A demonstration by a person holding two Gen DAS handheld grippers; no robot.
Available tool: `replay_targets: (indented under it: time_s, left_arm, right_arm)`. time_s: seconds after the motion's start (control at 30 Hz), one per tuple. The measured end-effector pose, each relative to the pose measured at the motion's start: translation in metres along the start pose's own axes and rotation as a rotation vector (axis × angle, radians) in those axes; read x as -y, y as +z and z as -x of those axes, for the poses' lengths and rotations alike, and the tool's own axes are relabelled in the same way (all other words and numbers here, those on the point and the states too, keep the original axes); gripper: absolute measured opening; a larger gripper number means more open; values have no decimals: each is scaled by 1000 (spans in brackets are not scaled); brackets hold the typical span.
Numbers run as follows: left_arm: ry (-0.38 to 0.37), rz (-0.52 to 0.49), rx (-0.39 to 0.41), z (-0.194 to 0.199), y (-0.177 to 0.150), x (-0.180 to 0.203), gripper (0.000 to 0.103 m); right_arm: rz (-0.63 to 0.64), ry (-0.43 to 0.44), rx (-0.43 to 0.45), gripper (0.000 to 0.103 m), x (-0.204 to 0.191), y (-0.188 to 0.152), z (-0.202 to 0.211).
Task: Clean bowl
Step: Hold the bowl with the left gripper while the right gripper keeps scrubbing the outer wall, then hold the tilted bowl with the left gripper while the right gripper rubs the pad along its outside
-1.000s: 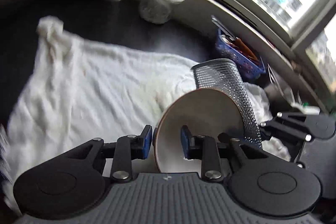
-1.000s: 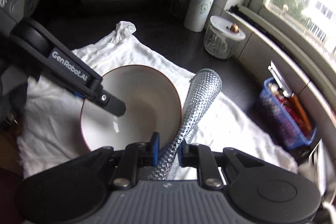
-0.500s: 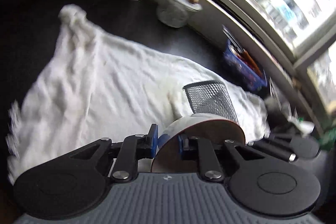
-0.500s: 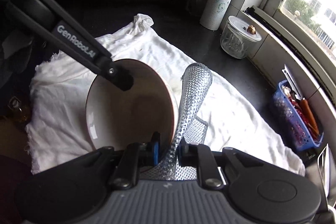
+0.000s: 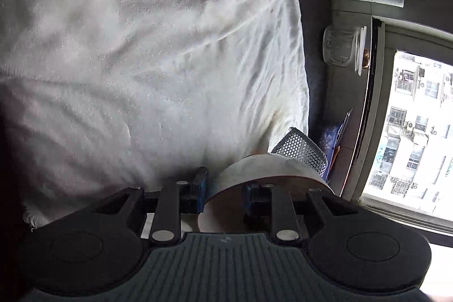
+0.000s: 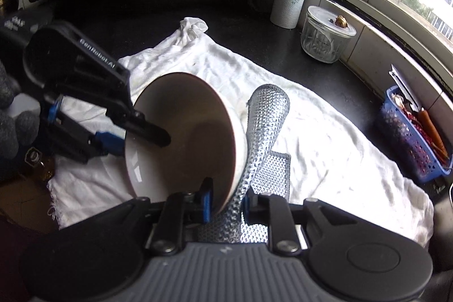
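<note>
Bowl (image 6: 181,132) tipped on edge at centre frame, above white cloth (image 6: 325,132), pinched by the rim in left gripper (image 6: 113,142).

Probably rigid, glazed, slippery and breakable; best held across the rim wall, as here, with one finger (image 6: 153,133) inside and one outside. Left gripper (image 5: 223,188) reaching in from left of frame, clamped on the rim. Right gripper (image 6: 226,201) at lower centre, clenched on silver mesh scouring cloth (image 6: 263,126), soft and pliant, arching up against the bowl's outer wall.

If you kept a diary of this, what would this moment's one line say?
left claw: grips bowl rim, bowl tipped on edge | right claw: holds silver mesh cloth on bowl's outside | below: white towel
</note>
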State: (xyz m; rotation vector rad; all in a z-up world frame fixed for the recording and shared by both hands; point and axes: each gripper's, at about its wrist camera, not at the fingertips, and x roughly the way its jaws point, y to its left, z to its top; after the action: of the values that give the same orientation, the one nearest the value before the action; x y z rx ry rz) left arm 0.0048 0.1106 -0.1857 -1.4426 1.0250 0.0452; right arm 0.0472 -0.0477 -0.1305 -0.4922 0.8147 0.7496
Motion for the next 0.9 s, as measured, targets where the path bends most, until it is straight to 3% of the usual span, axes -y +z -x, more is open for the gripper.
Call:
replay_targets:
  time_s: [0.07,0.17,0.23,0.37,0.47,0.6,0.63,0.67,0.9]
  left_arm:
    - [47,-161,5,-1,-2,18,25]
    - [196,-618,44,1,-19,70,25]
    - [210,-677,55,2,-24,77,25]
    - [238,-795,79,6,-35,91,13]
    - [259,-883,97,8,-43,101,11]
    - [287,-1000,121,11,-53,115,15]
    - [289,-1007,126,13,-53,116,15]
    - [274,-947,129,14,-47,110,16]
    - [125,-427,82,19,-6,53,19]
  right_arm:
    - [22,-13,2,20,-2,-1,0]
    - [52,-37,9,15,-3,0,0]
    - [99,-78,21,13,-4,3,4]
    - [182,-135,34,12,-10,4,7]
    - [225,-153,34,13,-14,5,8]
    - [128,-101,22,14,-3,4,9]
    - [76,-69,14,15,2,4,8]
    - [50,-51,10,16,5,4,7]
    - [-51,41,-11,21,8,0,2]
